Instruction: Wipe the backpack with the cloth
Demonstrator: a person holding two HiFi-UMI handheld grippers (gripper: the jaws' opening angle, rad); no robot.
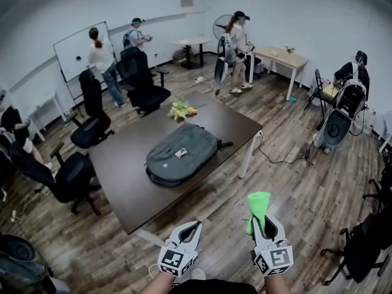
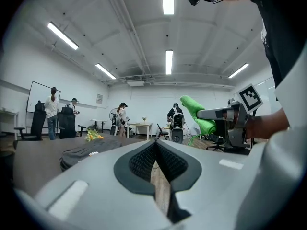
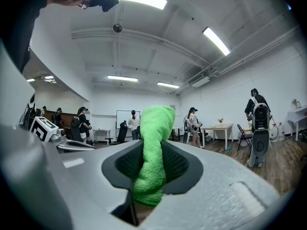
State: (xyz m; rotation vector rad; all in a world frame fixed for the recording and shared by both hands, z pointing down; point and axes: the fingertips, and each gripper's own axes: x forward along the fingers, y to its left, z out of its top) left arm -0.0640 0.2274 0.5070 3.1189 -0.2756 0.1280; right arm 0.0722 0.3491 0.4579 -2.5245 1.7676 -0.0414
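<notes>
A grey-green backpack [image 1: 182,153] lies flat on the dark brown table [image 1: 135,188], well ahead of both grippers; it also shows low at the left [image 2: 88,152] in the left gripper view. My right gripper [image 1: 260,218] is shut on a bright green cloth [image 1: 258,206], which sticks up between the jaws [image 3: 154,147] and shows as a folded wad [image 2: 199,115] from the left gripper. My left gripper [image 1: 191,226] hangs beside it near the table's front corner, its tips [image 2: 156,143] together with nothing held. Both grippers are off the table, over the wooden floor.
A small bunch of yellow flowers [image 1: 181,109] lies at the table's far end. Black office chairs [image 1: 79,176] line the table's left side. Several people stand at the back by a whiteboard [image 1: 79,51] and a light desk [image 1: 278,57]. More chairs [image 1: 361,244] stand at right.
</notes>
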